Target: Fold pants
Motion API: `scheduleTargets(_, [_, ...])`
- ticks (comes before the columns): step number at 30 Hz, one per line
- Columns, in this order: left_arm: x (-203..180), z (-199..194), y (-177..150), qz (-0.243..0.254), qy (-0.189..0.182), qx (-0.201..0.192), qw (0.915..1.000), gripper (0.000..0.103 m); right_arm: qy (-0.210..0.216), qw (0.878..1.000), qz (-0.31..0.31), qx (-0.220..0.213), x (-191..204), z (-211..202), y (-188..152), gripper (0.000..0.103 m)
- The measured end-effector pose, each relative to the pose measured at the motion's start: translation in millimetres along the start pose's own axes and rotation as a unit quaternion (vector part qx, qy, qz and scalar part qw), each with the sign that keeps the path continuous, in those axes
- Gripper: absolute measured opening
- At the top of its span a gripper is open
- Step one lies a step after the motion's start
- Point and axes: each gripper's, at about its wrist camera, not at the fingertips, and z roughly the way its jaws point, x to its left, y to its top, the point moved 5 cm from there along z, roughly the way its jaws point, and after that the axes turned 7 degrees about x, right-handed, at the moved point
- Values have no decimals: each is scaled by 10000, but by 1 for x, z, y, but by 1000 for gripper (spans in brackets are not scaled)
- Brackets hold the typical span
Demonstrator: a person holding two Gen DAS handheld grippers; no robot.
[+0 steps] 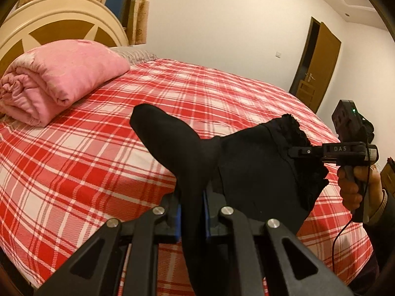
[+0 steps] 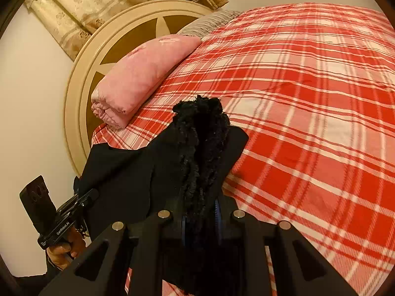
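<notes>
Black pants (image 1: 246, 167) with a fleecy lining hang in the air above the bed, stretched between both grippers. My left gripper (image 1: 192, 212) is shut on one end of the cloth, which sticks up past its blue pads. My right gripper (image 1: 296, 151) is shut on the fleecy waist edge at the right. In the right wrist view the fleecy edge (image 2: 200, 153) rises between my right gripper's (image 2: 200, 219) jaws, and my left gripper (image 2: 84, 198) grips the pants' far corner at lower left.
The bed (image 1: 98, 162) has a red and white plaid cover. A folded pink quilt (image 1: 56, 79) lies by the cream headboard (image 1: 61, 17). A brown door (image 1: 318, 66) stands open at the right wall. Curtains (image 2: 81, 7) hang behind the headboard.
</notes>
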Motion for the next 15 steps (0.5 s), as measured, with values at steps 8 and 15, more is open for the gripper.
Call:
scheduleTargets(8, [25, 6, -3, -232, 169, 83, 9996, 14, 60, 9998, -69, 161, 1, 23, 11, 17])
scheduleTargets(15, [37, 17, -10, -326, 175, 250, 9990, 14, 85, 9996, -37, 256, -6, 35, 12, 17])
